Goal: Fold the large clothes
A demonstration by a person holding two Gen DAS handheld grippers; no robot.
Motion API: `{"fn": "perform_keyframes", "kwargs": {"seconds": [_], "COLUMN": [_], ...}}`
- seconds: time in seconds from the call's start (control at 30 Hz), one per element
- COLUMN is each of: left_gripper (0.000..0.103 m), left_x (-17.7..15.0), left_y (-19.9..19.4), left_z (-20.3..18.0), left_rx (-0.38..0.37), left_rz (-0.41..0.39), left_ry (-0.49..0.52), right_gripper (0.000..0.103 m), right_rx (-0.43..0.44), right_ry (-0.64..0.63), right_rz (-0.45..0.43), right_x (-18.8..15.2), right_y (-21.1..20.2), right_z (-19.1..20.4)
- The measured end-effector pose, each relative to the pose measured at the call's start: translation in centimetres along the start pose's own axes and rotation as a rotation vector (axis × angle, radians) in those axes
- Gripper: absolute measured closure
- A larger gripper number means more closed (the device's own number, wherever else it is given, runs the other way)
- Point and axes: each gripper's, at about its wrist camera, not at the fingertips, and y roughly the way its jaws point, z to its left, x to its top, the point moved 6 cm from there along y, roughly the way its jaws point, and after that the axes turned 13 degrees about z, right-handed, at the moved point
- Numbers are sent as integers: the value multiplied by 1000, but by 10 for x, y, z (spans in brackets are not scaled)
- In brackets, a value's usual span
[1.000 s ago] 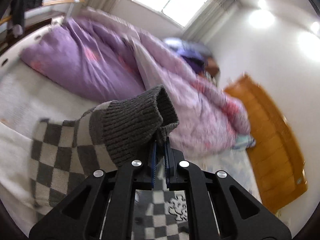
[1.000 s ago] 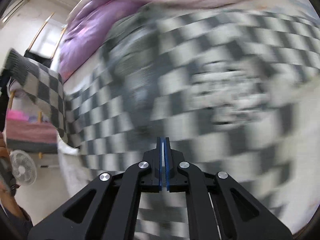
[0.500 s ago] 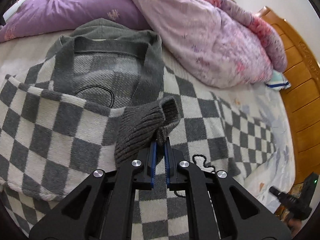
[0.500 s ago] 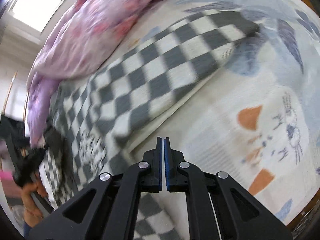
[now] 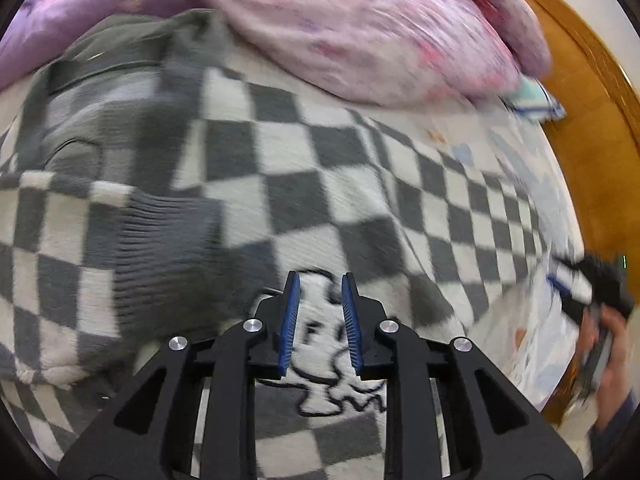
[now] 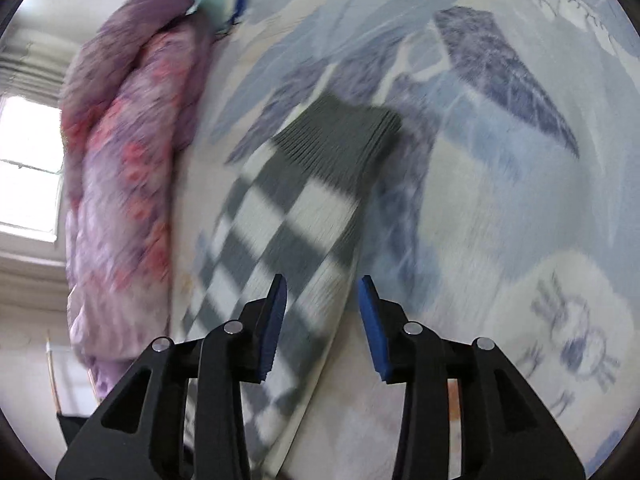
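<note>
Both tools look alike. The left gripper (image 5: 319, 292) is matte black plastic — two angular linkage arms with triangular cut-outs and four round silver screw heads, ending in fingers (image 5: 289, 312) faced with ridged blue pads. The right gripper (image 6: 322, 308) matches: black frame, silver screws, ribbed blue pads (image 6: 371, 328).

Sweater (image 5: 320, 184): spread on bed sheet (image 6: 500, 200), one sleeve (image 5: 120, 240) folded across its body, other sleeve (image 6: 304, 200) lying out on sheet. Quilt (image 5: 360, 28): heaped behind sweater. Headboard (image 5: 592, 128): right of sweater.
</note>
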Motion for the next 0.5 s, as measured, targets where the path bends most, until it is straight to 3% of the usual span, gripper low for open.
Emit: {"fn": "perform_keyframes", "kwargs": {"seconds": [0.27, 0.33, 0.37, 0.5], "left_gripper": [81, 81, 81, 68], "left_x": [-9, -8, -8, -10], "left_y": [28, 35, 40, 56], "left_z": [-37, -40, -40, -41], "left_rx": [8, 19, 18, 8], "left_rz": [42, 43, 53, 81], "left_ry": [102, 120, 123, 134], "right_gripper": [65, 78, 92, 94], "right_rx": [-7, -35, -63, -157], "right_ry": [7, -13, -21, -109], "right_rz": [9, -3, -12, -91], "right_x": [31, 34, 34, 25], "right_y": [28, 31, 31, 17], "right_z": [1, 0, -3, 8]}}
